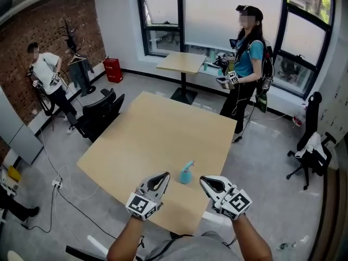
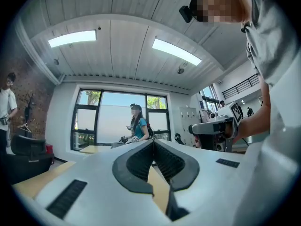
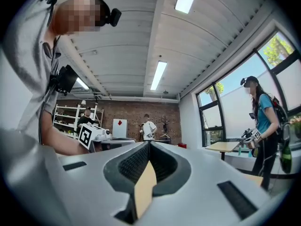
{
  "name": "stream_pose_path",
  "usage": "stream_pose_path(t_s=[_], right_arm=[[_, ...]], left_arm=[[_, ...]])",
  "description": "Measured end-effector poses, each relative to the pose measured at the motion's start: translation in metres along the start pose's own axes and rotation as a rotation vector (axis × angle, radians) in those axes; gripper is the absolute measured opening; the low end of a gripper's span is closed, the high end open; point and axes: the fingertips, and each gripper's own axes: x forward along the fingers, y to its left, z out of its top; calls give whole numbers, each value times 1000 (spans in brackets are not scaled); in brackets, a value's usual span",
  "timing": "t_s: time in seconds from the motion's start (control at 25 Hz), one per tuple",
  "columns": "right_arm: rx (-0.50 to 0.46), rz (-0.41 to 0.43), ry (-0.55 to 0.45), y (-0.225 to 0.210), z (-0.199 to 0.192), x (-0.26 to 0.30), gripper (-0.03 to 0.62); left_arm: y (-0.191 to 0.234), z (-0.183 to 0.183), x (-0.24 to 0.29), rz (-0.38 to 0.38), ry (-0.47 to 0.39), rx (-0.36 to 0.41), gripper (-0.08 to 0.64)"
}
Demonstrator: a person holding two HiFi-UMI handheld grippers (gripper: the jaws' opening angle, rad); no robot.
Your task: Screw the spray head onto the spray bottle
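- Holding the left tool [image 1: 165, 175] with its jaws pressed together, you are carrying nothing in it; its own view is showing only the pale wooden surface [image 1: 147, 135] through the slit below the pads.
- You are keeping the right tool [image 1: 203, 180] the same way: jaws closed tip to tip, nothing between them.
- Both tools are hovering over the near edge of the surface, one on each side of the task's thing and apart from it.
- The small blue spray bottle [image 1: 186, 175] is standing upright on the surface, between the two tools and just beyond their tips.
- The spray head [image 1: 189, 164] is showing at the bottle's top, leaning a little; at this size you cannot tell whether it is threaded on or only resting in the neck.
- You are judging this as the approach step: nothing is gripped yet and no screwing is under way.
- The next move is calling for both tools to open, since closed jaws cannot take hold of anything.
- One tool is then needing to steady the bottle's body while the other is taking the head squarely, so that the turning is not tipping the light bottle over.
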Motion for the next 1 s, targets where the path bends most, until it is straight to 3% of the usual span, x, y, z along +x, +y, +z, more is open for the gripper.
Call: stream_pose_path(t_s=[0.24, 0.44, 0.48, 0.52, 0.6, 0.84, 1.0], right_arm=[[-41, 63, 126, -17, -26, 37, 8], [-151, 174, 286, -28, -55, 72, 14], [-170, 204, 327, -29, -63, 80, 37], [-196, 238, 372, -31, -73, 87, 104], [-291, 317, 473, -38, -96, 98, 153], [-613, 597, 767, -55, -178, 119, 156], [-812, 785, 924, -71, -236, 120, 156]], left_arm=[[29, -44, 17, -33, 48, -82, 5], [45, -99, 35, -90, 135, -152, 8], [47, -114, 38, -97, 157, -156, 12], [49, -128, 41, -104, 179, -162, 33], [50, -157, 50, -122, 226, -176, 106], [48, -243, 80, -182, 356, -162, 251], [34, -292, 101, -264, 426, -136, 328]])
